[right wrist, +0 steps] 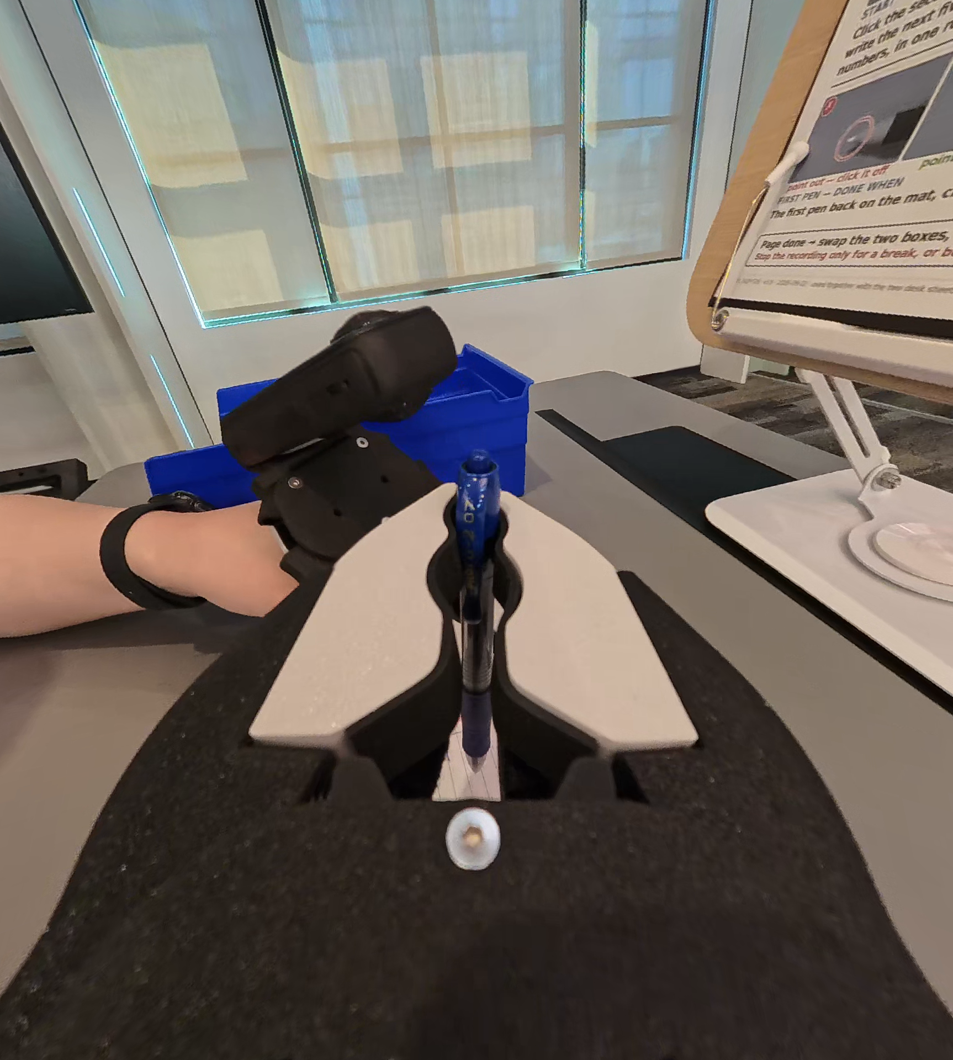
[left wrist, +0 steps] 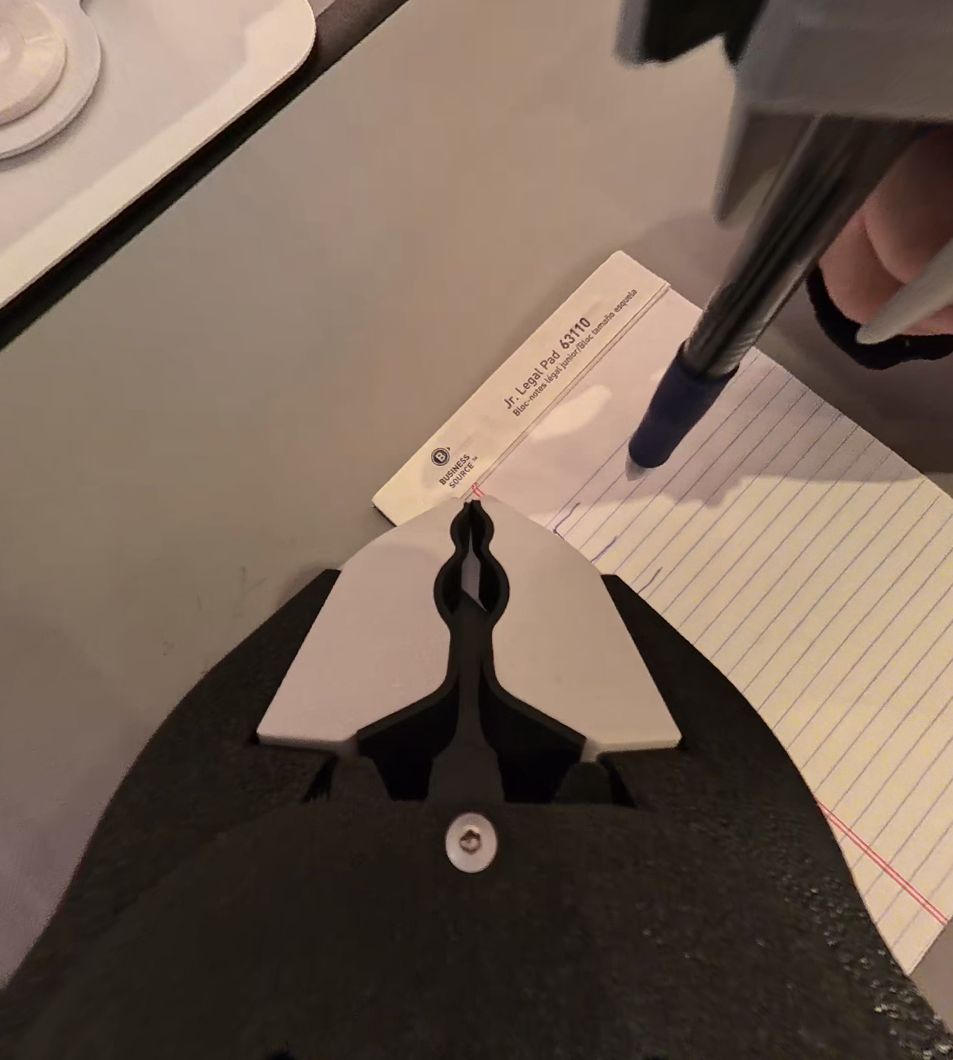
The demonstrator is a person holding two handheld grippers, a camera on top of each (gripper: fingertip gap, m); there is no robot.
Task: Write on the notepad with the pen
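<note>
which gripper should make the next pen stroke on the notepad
Right. The right gripper already clamps the blue pen, tip at the notepad. The left gripper is shut at the pad's corner.

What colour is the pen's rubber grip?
Dark blue rubber grip, clearest in the left wrist view.

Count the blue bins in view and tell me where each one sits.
2. One blue bin sits at the table's far side below the window; a second blue bin sits in front of it, left, partly hidden by the left gripper. More may be hidden.
</note>
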